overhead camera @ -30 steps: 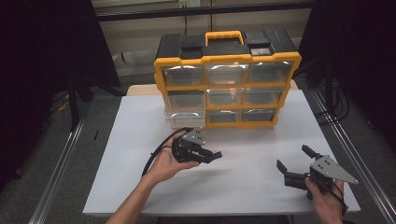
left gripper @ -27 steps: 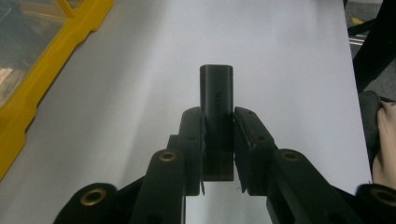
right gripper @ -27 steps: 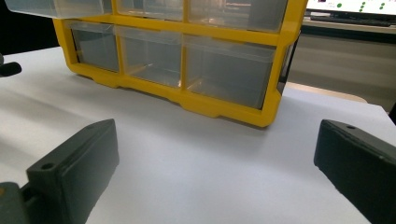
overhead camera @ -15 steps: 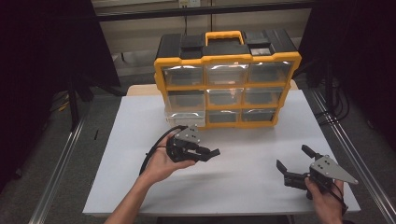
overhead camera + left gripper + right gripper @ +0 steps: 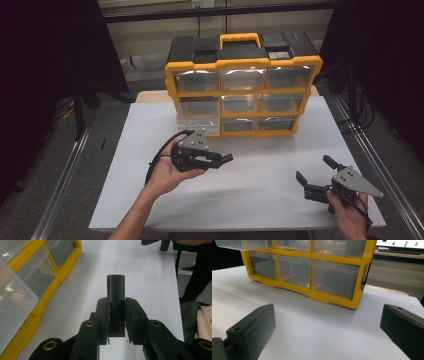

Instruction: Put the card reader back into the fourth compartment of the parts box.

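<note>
The left tool [image 5: 222, 159] hovers above the white table [image 5: 260, 185], left of its middle, with its jaws clamped on a small black block [image 5: 116, 295]. In the left gripper view the block stands out past the jaw tips, its long axis running along the jaws, which point toward the table's right edge. It looks like a matte, flat-sided rectangular piece with rounded corners; what it is exactly cannot be told.

Just behind that hand, at the table's far edge, stands the yellow drawer organizer [image 5: 243, 85], with a black top, a yellow handle and three rows of clear drawers. Its bottom-left drawer [image 5: 199, 126] is pulled forward from the frame, apart from the tool but closest to it. The drawer lies beyond and slightly left of the tool, off the block's axis, so the left hand, far the nearer one, would likely have to swing the block round toward the far edge to bring it over that open drawer.

Near the table's front right corner the right tool [image 5: 314, 171] sits low with its jaws spread wide and nothing between them, facing the organizer's bottom row.
</note>
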`<state>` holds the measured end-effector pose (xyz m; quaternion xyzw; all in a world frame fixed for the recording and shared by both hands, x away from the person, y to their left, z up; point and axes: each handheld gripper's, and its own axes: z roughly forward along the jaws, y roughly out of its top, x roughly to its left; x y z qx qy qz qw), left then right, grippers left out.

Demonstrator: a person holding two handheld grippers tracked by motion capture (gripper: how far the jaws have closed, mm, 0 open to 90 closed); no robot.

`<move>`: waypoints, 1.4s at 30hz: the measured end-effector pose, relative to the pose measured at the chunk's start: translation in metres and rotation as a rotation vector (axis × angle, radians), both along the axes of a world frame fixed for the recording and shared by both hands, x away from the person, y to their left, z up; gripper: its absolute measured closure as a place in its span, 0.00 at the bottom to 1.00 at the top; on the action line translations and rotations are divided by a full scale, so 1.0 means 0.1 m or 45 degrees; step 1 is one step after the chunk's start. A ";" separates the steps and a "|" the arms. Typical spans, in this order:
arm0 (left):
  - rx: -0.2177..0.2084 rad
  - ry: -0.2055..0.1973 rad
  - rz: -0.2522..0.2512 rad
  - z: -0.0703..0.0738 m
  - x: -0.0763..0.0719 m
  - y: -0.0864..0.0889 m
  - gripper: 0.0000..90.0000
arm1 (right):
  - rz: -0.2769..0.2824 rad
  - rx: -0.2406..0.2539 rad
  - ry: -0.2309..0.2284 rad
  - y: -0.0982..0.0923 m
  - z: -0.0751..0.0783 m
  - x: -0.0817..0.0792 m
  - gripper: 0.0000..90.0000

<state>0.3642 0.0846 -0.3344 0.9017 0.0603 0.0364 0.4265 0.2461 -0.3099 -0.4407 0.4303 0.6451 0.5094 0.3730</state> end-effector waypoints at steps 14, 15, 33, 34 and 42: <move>-0.064 -0.064 0.017 0.24 -0.06 0.10 0.82 | -0.001 0.004 -0.004 0.00 0.00 0.00 0.00; -0.067 -0.065 0.019 0.26 -0.06 0.10 0.82 | -0.004 0.002 -0.002 0.00 0.00 0.00 0.00; -0.082 -0.123 0.058 0.58 -0.01 0.20 0.82 | -0.010 0.000 -0.007 0.00 0.00 0.00 0.00; -0.089 -0.121 0.063 0.59 0.00 0.21 0.82 | -0.008 -0.001 -0.007 0.00 0.01 0.00 0.00; -0.080 -0.157 0.088 0.71 0.04 0.26 0.82 | -0.010 0.001 -0.010 0.00 0.01 0.00 0.00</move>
